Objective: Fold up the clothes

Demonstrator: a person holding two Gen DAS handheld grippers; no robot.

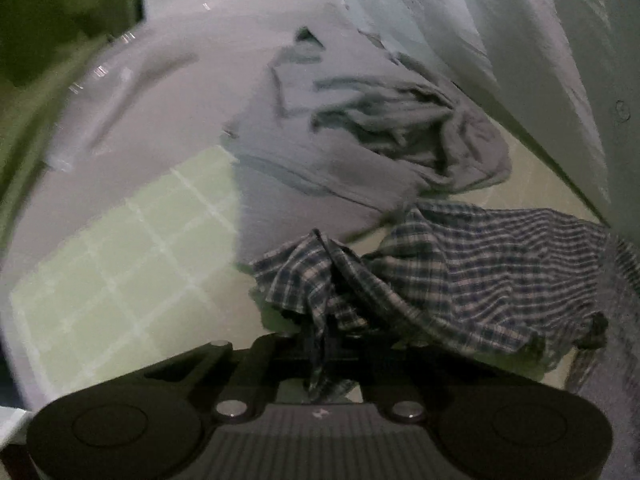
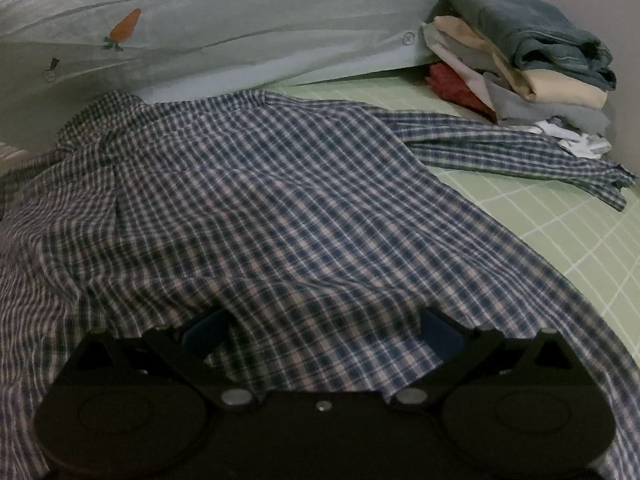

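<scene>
Checked shirt (image 2: 256,208), blue and white, lies spread out on the green bed sheet (image 2: 568,240), and both grippers are at its near edge. The left gripper (image 1: 320,354) has its two black fingers pressed together on a bunched corner of the shirt (image 1: 460,264). A strip of the cloth hangs down between the fingers. From that corner the shirt rises a little and stretches away to the right.

The right gripper (image 2: 324,336) has its fingers wide apart. The blue pads (image 2: 442,338) poke up on each side, and the shirt cloth sags over the space between them. The pads are not squeezing the cloth.

One long sleeve (image 2: 520,152) of the shirt reaches out to the right across the sheet. The sheet is light green with thin white lines that make squares.

Past the sleeve, in the far right corner, sits a stack of folded clothes (image 2: 528,60). It has a blue-grey piece on top, cream and grey ones under it, and something red at the bottom.

Behind the shirt is a pale cover (image 2: 248,20) with a small orange carrot (image 2: 126,26) on it.

In the left view, a grey garment (image 1: 360,132) lies crumpled on the sheet, just beyond the shirt.
</scene>
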